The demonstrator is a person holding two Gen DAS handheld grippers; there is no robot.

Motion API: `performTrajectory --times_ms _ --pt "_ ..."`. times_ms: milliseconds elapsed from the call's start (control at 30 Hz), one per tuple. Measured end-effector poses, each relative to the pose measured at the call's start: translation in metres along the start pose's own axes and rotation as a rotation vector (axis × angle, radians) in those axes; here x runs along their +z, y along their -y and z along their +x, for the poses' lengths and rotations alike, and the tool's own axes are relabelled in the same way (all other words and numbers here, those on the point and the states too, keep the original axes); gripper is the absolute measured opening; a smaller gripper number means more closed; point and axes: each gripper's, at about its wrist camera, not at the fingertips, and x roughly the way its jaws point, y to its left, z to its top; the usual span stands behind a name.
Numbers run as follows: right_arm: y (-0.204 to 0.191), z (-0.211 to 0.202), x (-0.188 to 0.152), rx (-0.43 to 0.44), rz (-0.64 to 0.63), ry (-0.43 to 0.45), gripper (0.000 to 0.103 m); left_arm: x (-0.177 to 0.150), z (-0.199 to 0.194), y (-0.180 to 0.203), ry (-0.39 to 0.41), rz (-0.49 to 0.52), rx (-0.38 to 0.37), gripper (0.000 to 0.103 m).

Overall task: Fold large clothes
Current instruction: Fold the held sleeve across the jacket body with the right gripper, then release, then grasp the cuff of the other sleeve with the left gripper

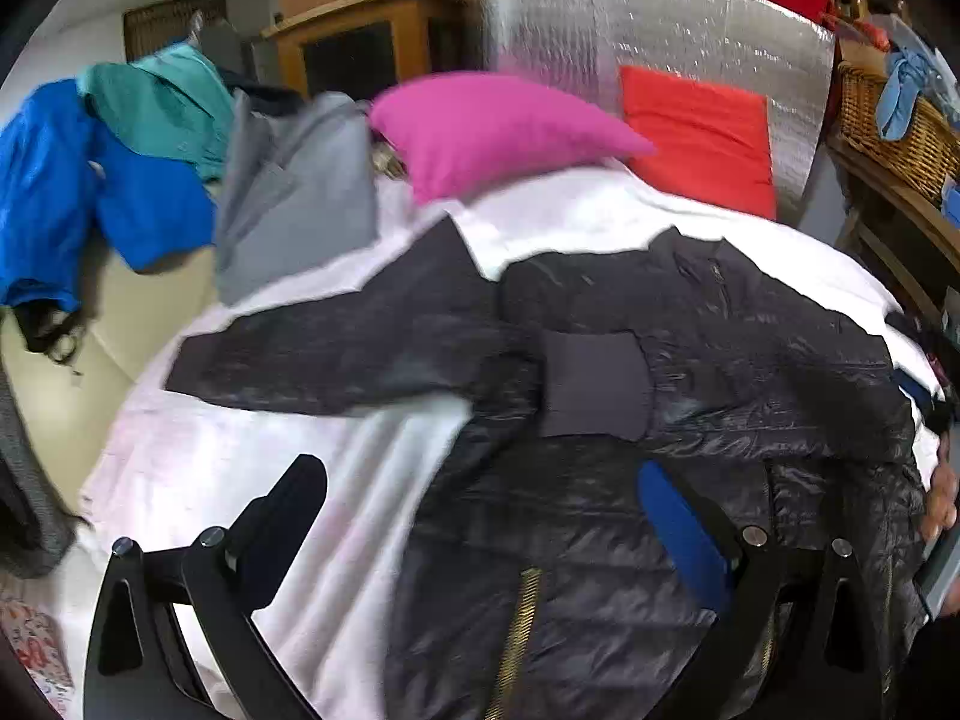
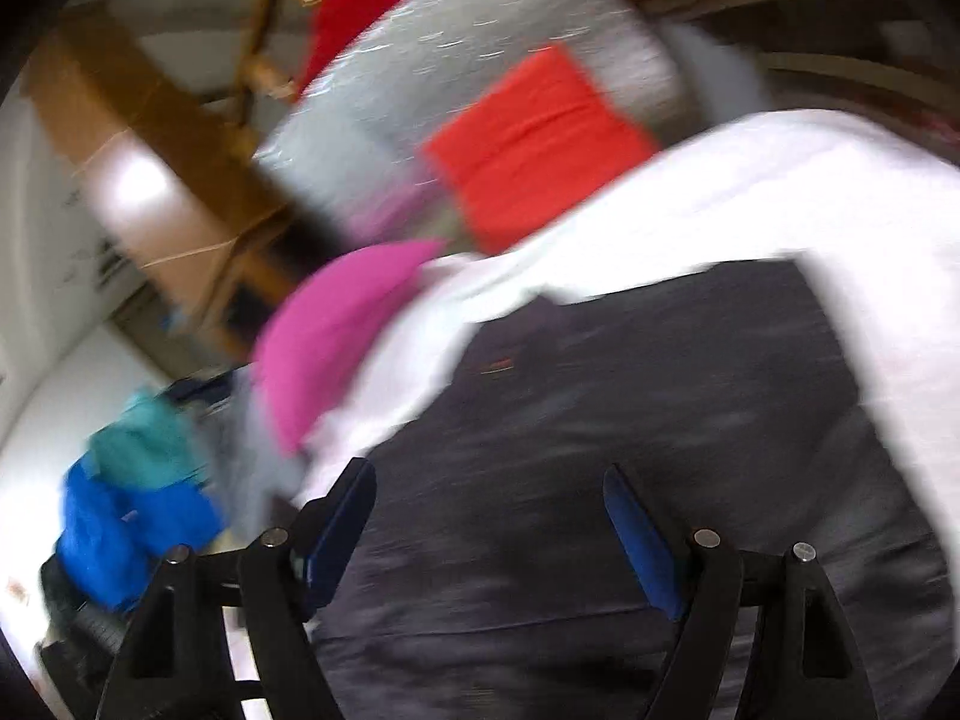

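While the glossy black quilted puffer jacket (image 1: 690, 372) lies spread on the white-sheeted bed (image 1: 372, 480), left gripper (image 1: 480, 516) and right gripper (image 2: 489, 516) hover with fingers wide and empty; the slippery shell could slide and undo a fold.

One black quilted jacket (image 1: 690, 372) lies on one bed under one white sheet (image 1: 252, 480). Two cushions sit at its head, one pink cushion (image 1: 480, 126) and one red cushion (image 1: 702, 132), before one silver foil panel (image 1: 630, 24). To the side are three more garments, namely one blue garment (image 1: 66, 192), one teal garment (image 1: 162, 102) and one grey garment (image 1: 294, 192), plus one wicker basket (image 1: 900, 132), one wooden cabinet (image 1: 354, 42) and two claws, left claw (image 1: 480, 516) and right claw (image 2: 489, 510).
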Motion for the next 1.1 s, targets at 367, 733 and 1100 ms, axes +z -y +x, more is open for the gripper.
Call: performTrajectory --times_ms 367,733,1100 --pt "0.02 0.012 -0.014 -0.065 -0.056 -0.127 0.054 0.0 0.112 0.038 -0.251 0.054 -0.002 0.1" --pt "-0.086 -0.009 -0.12 0.293 -0.218 -0.197 0.08 0.007 0.027 -0.147 -0.046 -0.229 0.153 0.1" --pt "-0.105 0.019 -0.186 0.344 -0.313 -0.297 0.08 0.005 0.117 -0.301 -0.209 -0.594 0.169 0.1"
